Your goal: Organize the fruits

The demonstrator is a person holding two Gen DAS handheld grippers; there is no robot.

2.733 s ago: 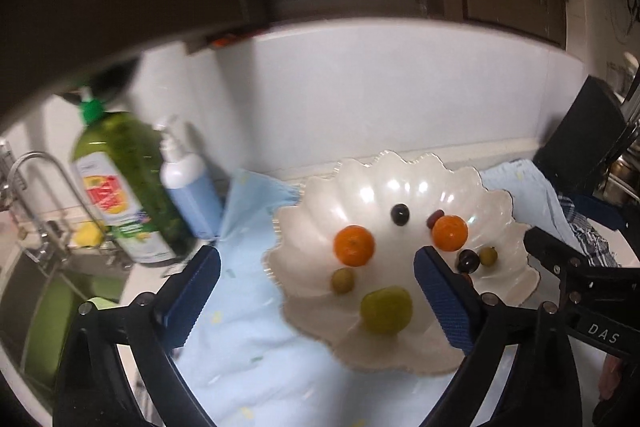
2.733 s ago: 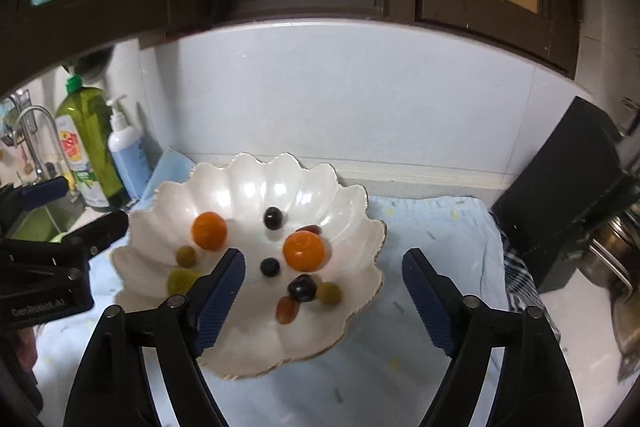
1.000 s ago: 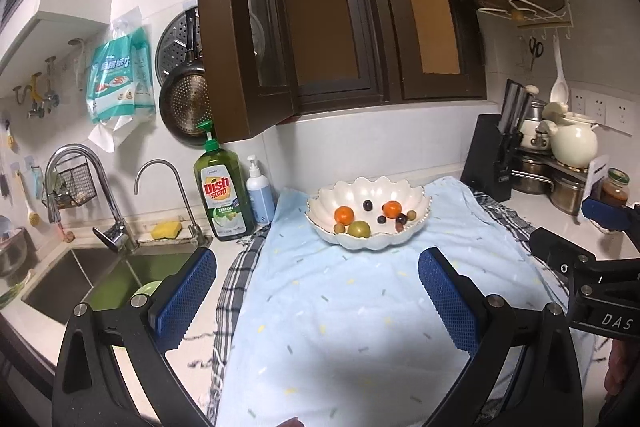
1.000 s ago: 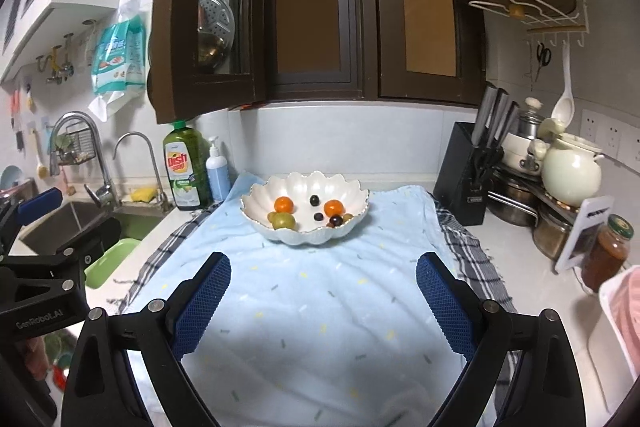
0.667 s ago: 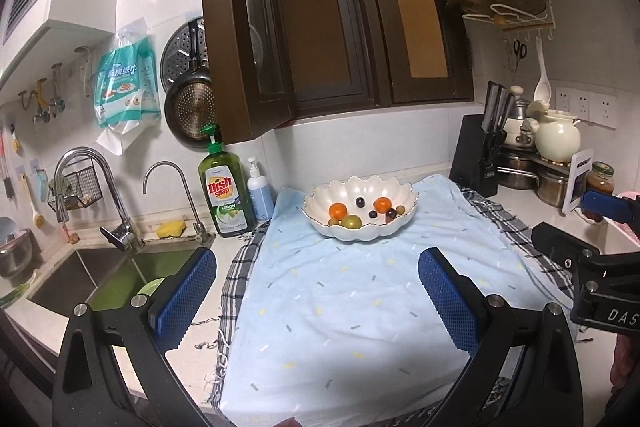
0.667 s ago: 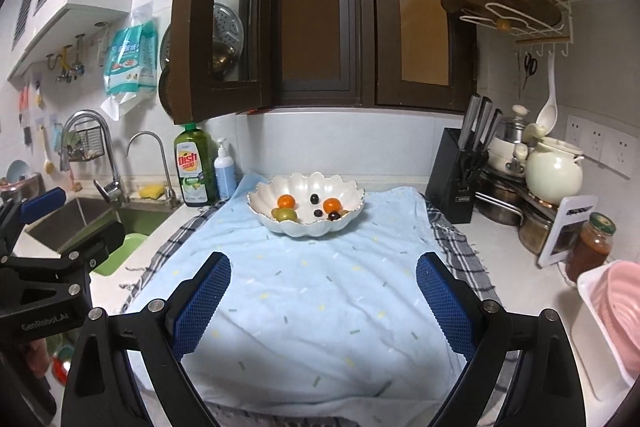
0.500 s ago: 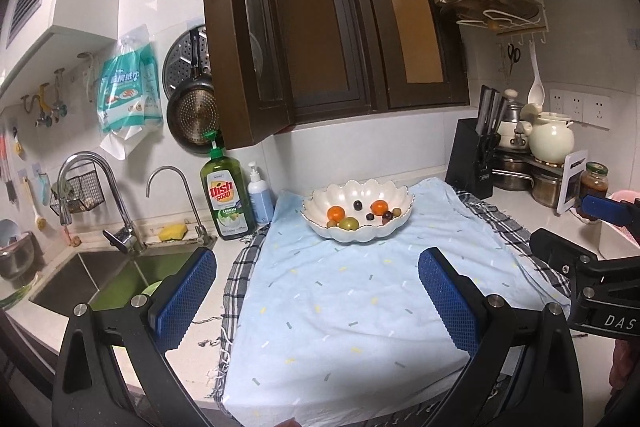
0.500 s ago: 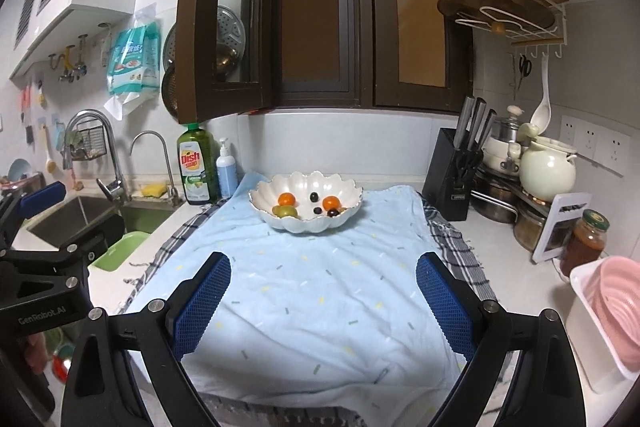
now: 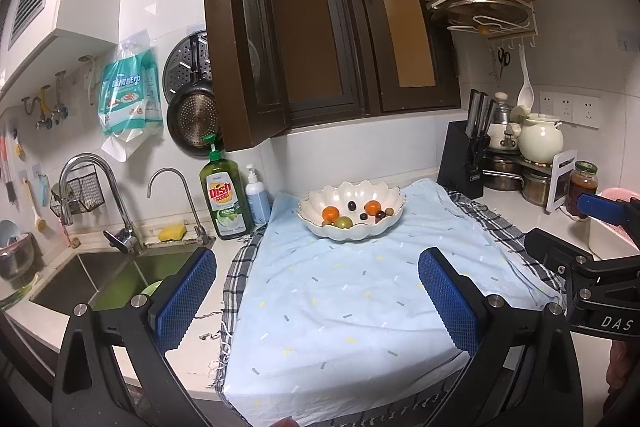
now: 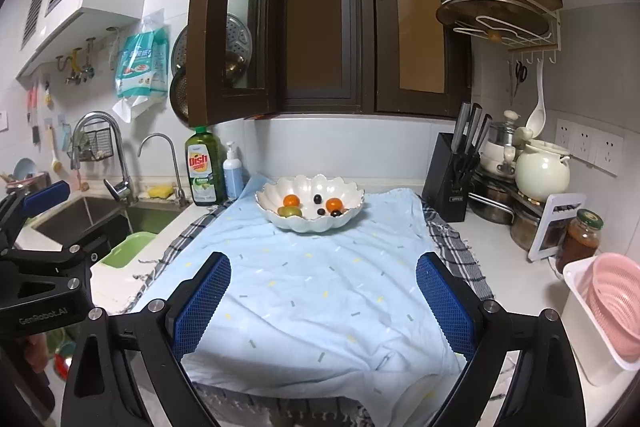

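Blue-padded jaws of our left gripper (image 9: 316, 297) stand spread wide with nothing between them, held over the near part of the pale blue speckled cloth (image 9: 352, 291); our right gripper (image 10: 322, 301) is likewise wide open and empty above the same cloth (image 10: 320, 279). We see a grey checked towel (image 10: 452, 247) showing from under the cloth's edges.

Farther back on the cloth sits the white scalloped ceramic bowl (image 9: 384, 193), well apart from both grippers. Inside it we count two round orange fruits (image 9: 331, 213), one toward the left and one toward the right, a larger yellow-green fruit (image 9: 343, 222) at the front left just beside the left orange one, and a few small dark grape-like fruits (image 9: 351, 205) between and to the right of the orange pair. From the right wrist view the same bowl (image 10: 344, 189) shows the same spread, the green fruit (image 10: 291, 211) below the left orange one.

Beyond the bowl's left, a green dish-soap bottle (image 9: 225, 195) and a white pump bottle (image 9: 256, 194) stand by the steel sink (image 9: 80, 279). A black knife block (image 10: 450, 183) stands to the bowl's right.
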